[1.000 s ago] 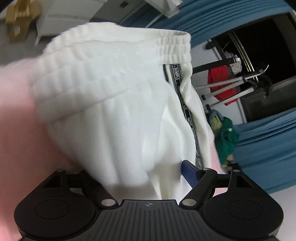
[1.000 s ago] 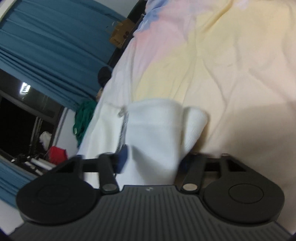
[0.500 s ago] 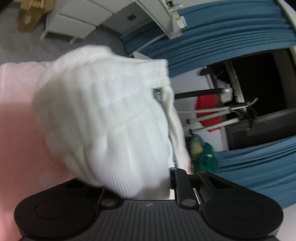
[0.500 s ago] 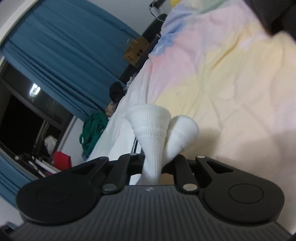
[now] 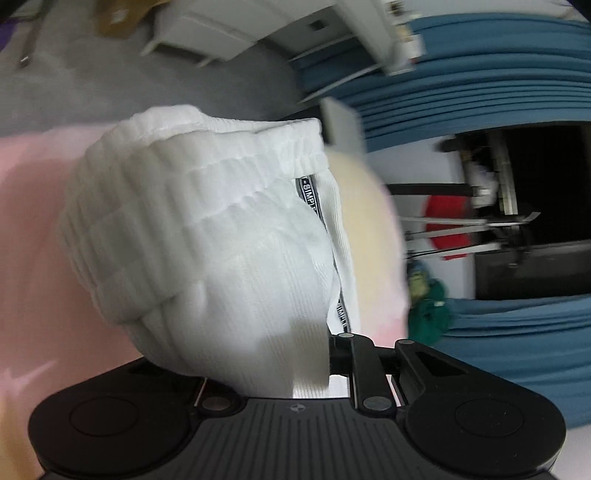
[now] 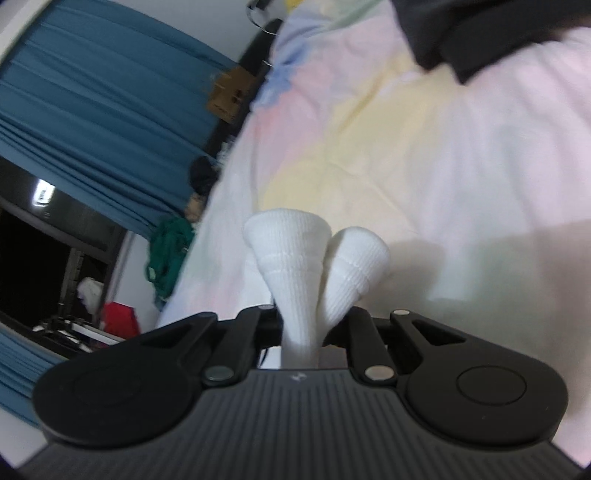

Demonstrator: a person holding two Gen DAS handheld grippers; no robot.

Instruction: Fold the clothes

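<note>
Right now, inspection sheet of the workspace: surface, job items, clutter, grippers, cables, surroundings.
Surface: bedsheet, pastel pink and yellow, wrinkled.
Job's things: white pants, waistband end bunched at the left gripper; two cuffs stick up from the right gripper.
Clutter: dark cloth on the sheet's far end.
Grippers: both shut on the pants.
Cables: nothing seen.
Surroundings: blue curtains, green cloth, red cloth, cardboard box.

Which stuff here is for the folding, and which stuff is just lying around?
For folding:
white trousers, waistband in the left gripper, cuffs in the right gripper
pastel bedsheet

Lying around:
green garment
red garment
cardboard box
</note>
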